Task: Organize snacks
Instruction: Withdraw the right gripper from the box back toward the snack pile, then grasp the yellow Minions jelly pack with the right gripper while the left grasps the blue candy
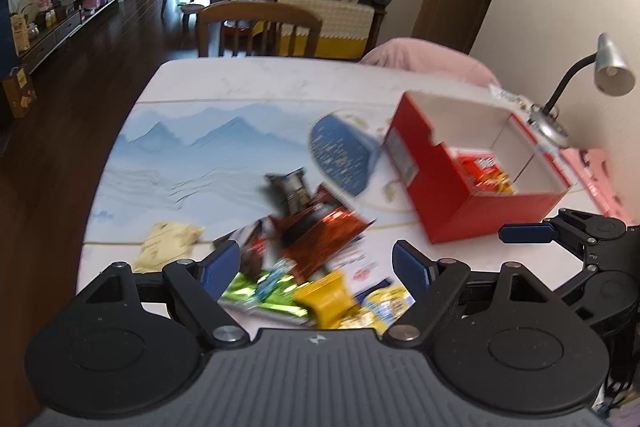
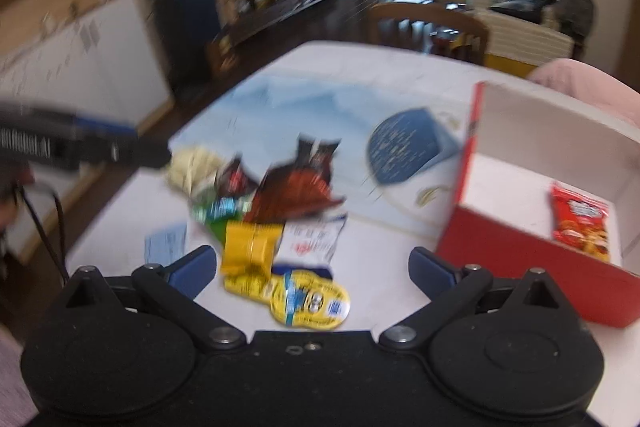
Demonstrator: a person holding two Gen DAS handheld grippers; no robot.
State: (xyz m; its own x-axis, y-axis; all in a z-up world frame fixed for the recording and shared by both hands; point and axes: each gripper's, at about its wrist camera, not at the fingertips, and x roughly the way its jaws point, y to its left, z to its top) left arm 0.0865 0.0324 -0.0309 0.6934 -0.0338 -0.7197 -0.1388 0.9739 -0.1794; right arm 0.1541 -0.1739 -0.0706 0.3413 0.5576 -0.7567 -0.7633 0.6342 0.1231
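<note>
A pile of snack packets (image 1: 312,247) lies on the white table (image 1: 240,79): a red foil packet (image 1: 332,235), a yellow packet (image 1: 326,297), a green packet (image 1: 260,293) and a pale packet (image 1: 168,243). My left gripper (image 1: 316,267) is open, above the pile. A red box (image 1: 460,187) with a white inside stands to the right and holds one red snack bag (image 1: 484,173). In the right wrist view my right gripper (image 2: 312,265) is open over the yellow packet (image 2: 250,247); the box (image 2: 532,259) holds the red bag (image 2: 580,223).
A blue cone-shaped object (image 1: 344,155) lies beside the box. A grey desk lamp (image 1: 580,87) stands at the table's right. A wooden chair (image 1: 260,27) stands at the far edge. The right gripper's body (image 1: 580,239) shows at the right.
</note>
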